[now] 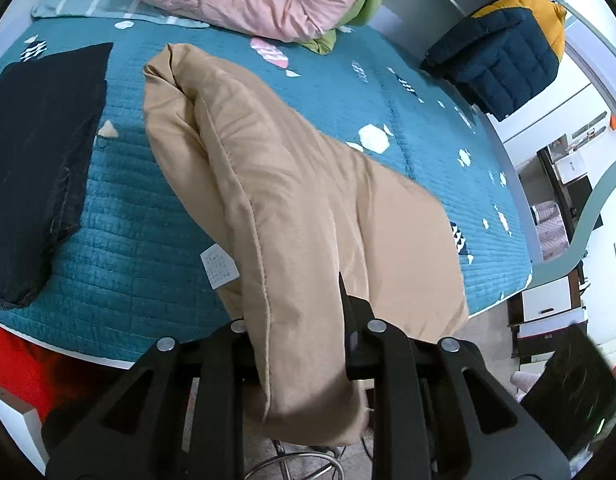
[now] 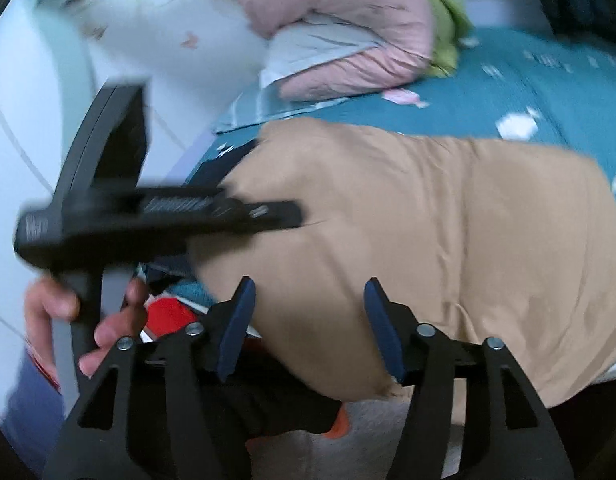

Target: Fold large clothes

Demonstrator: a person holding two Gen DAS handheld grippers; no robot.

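A large tan padded garment (image 1: pixel 291 184) lies folded lengthwise on the teal quilted bed (image 1: pixel 428 92), its near end hanging over the bed's front edge. My left gripper (image 1: pixel 303 320) is shut on that near end, with cloth bunched between the fingers. In the right wrist view the same tan garment (image 2: pixel 448 232) fills the middle. My right gripper (image 2: pixel 308 312) is open just in front of the garment's lower edge, its blue pads (image 2: pixel 235 328) apart and empty. The left gripper tool (image 2: pixel 155 212) and the hand holding it show at the left of that view.
Folded dark jeans (image 1: pixel 39 152) lie on the bed's left side. A pink quilt (image 1: pixel 267 0) and green cloth are piled at the head. A navy and yellow puffer jacket (image 1: pixel 504 52) hangs over the far right rail. A stool stands on the floor below.
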